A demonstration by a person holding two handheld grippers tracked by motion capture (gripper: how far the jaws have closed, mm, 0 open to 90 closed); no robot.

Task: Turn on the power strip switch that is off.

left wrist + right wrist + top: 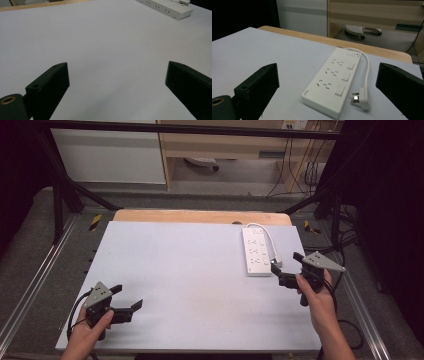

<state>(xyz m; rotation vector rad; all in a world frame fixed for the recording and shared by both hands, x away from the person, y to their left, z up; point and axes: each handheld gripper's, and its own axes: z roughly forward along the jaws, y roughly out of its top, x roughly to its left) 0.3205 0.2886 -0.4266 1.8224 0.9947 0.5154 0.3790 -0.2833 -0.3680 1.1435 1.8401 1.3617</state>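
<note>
Both grippers, left gripper (129,298) and right gripper (286,262), gape wide and empty; right one's lined up on the power strip (332,81), probably going for its plug (362,98).

Power strip (256,252) lies on the table's (175,270) far right, plug (278,263) beside it

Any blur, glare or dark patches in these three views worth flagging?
High view: even light on the table, room edges fall into black. Left gripper view: the near jaws are soft and dark, the power strip is slightly soft. Right gripper view: the power strip and plug are sharp; no glare.
</note>
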